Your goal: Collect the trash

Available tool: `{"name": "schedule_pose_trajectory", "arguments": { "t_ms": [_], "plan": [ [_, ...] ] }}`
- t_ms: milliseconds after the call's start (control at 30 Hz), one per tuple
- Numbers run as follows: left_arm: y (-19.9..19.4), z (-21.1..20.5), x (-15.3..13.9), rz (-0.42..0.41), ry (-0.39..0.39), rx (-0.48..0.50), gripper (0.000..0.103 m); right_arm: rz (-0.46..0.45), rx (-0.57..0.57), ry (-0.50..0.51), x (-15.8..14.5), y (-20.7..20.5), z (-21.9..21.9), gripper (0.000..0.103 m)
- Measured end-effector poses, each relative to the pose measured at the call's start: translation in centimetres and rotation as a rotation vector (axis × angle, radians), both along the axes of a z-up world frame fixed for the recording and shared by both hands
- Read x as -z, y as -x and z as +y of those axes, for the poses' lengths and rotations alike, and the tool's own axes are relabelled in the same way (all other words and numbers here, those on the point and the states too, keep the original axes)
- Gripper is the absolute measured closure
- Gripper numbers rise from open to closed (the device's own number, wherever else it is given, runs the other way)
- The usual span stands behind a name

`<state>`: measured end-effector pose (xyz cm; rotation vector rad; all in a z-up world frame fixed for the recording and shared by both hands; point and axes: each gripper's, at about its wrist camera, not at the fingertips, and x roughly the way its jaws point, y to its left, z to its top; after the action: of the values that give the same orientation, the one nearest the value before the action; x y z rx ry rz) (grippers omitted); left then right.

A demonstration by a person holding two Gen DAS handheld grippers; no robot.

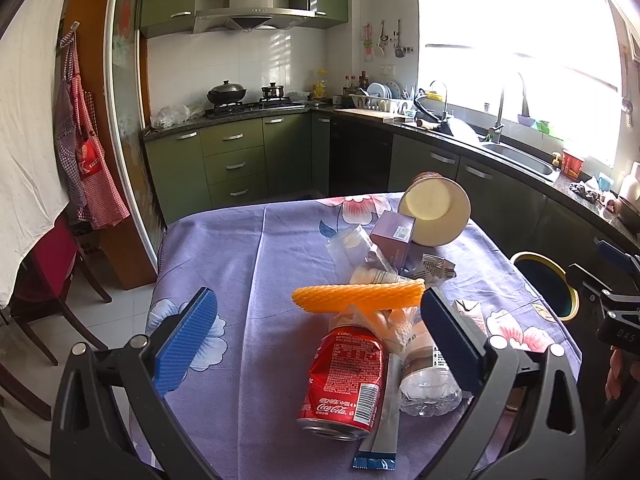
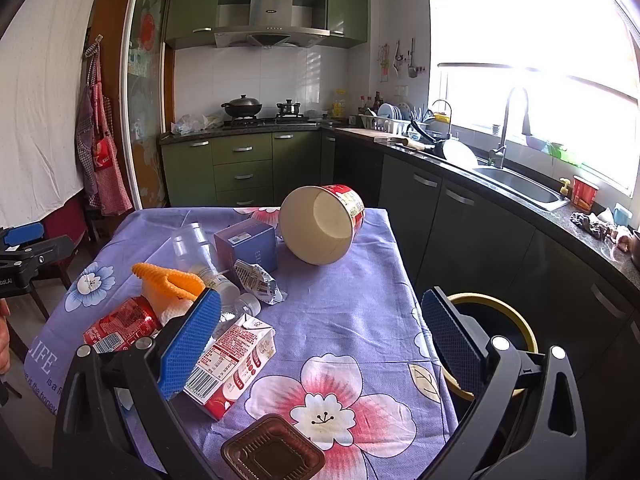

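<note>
Trash lies on a purple flowered tablecloth (image 1: 248, 264). A dented red cola can (image 1: 346, 380) lies between the open jaws of my left gripper (image 1: 320, 344), with an orange foam net (image 1: 358, 298) behind it and a crushed clear bottle (image 1: 426, 376) at its right. A tipped paper noodle cup (image 1: 436, 210) and a purple box (image 1: 394, 236) lie farther back. My right gripper (image 2: 322, 344) is open and empty above the cloth (image 2: 340, 292), beside a red-and-white milk carton (image 2: 234, 364). A brown plastic tray (image 2: 272, 452) lies near. The bin (image 2: 504, 320) with a yellow rim stands right of the table.
A foil wrapper (image 2: 260, 282) and clear plastic cup (image 2: 192, 246) lie mid-table. Green kitchen cabinets (image 1: 236, 160), a stove with pots (image 1: 228, 94) and a sink counter (image 2: 516, 184) run behind and to the right. A dark chair (image 1: 48, 280) stands at the left.
</note>
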<state>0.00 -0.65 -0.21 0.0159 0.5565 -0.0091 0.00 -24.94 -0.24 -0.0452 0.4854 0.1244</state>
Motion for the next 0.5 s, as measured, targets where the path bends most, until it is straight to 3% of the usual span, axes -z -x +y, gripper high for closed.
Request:
{"name": "schedule_pose_trajectory", "arguments": {
  "t_ms": [500],
  "plan": [
    [0.04, -0.25, 0.10, 0.002, 0.002, 0.006, 0.006, 0.000, -0.001, -0.001, 0.02, -0.01, -0.04, 0.004]
  ]
}}
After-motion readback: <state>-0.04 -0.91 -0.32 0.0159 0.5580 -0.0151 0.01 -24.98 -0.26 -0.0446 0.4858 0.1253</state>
